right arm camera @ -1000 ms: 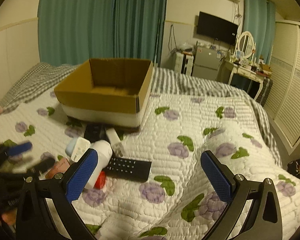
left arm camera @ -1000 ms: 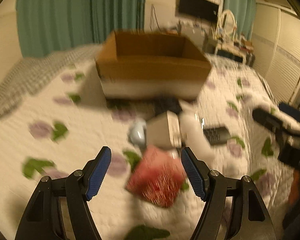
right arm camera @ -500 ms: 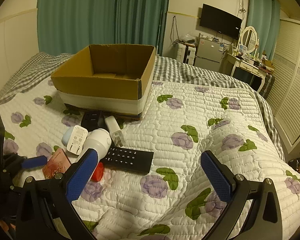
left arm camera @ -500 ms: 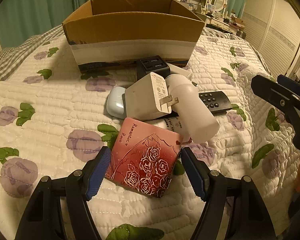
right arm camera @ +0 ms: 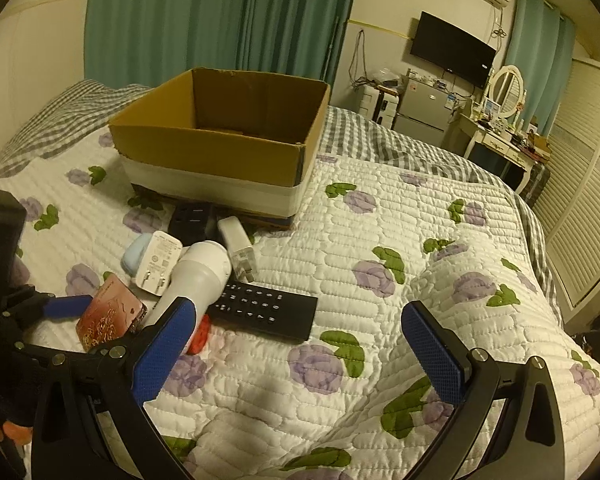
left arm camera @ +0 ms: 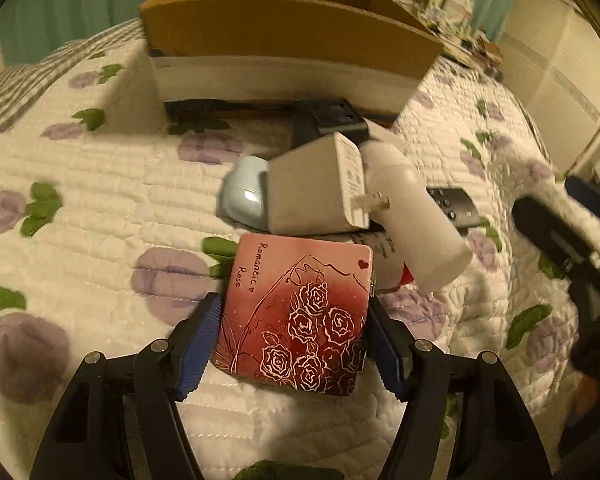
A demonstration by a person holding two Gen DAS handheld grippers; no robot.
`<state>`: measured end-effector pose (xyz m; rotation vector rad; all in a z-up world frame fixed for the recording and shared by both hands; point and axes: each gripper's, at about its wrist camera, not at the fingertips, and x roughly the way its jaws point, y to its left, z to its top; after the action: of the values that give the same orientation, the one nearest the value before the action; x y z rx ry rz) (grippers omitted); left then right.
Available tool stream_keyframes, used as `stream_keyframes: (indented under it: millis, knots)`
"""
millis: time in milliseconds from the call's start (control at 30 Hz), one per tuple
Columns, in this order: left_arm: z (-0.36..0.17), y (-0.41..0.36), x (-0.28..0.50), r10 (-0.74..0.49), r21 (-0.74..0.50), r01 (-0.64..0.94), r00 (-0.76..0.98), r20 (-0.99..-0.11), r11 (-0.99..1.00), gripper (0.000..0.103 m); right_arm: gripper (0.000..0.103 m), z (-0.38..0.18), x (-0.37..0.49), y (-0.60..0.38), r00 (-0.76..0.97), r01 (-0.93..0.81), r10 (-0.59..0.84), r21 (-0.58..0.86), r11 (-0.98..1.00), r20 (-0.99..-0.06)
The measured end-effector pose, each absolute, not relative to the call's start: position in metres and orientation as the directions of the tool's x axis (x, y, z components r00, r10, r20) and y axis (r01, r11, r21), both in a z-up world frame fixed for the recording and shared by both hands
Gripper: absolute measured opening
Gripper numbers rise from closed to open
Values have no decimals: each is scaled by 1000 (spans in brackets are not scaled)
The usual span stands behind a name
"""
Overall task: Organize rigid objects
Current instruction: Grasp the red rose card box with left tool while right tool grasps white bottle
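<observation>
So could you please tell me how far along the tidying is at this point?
Barely begun: the cardboard box looks empty. In hand: the left gripper brackets the rose tin, contact unclear. Left on the quilt: white charger, white bottle, remote. The right gripper is open.

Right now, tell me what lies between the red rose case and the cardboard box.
In the left wrist view, a white plug adapter, a pale blue case and a black block lie between the rose case and the cardboard box.
</observation>
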<state>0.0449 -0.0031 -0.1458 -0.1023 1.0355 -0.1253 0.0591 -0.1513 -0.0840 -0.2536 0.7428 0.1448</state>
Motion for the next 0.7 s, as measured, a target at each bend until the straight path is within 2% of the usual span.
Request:
stream_keyframes:
  millis: [100,133,167,267,333,367,467,567,700]
  knots:
    - [-136,11,39,-112,-135,-4,538,-835,991,68,103,-86,63,-143,714,-246,61,-169,954,-697]
    - [-130,16,37,-90,-128,-28,559,-824,991,58,103,-88,65,-137,705,-261,70,-166,951,-706]
    - [-125,20,35,-89,-135,-36,579,-810,990,34,101,-90,67,-133,696,-275,77,-165,947,-713]
    - [-112,30,32,-70,-138,-59,633,-771,989,33,93,-99,74,-120,665,-309,97,-155,938,-740]
    - [-114,33,35,-91,-148,-42,620,-779,988,33,84,-108,81,-114,631,-329,116,-129,935,-767]
    - [-117,32,37,-103,-156,-35,610,-786,987,33,76,-112,85,-111,612,-339,130,-111,934,-780]
    - [-120,31,39,-97,-146,-34,598,-795,989,33,65,-121,91,-101,589,-356,128,-115,927,-798]
    - [-124,37,41,-79,-143,-65,581,-810,988,33,47,-134,98,-91,572,-370,102,-145,918,-814]
    - [-132,38,43,-66,-132,-79,557,-828,988,31,41,-139,103,-90,573,-371,110,-137,918,-812]
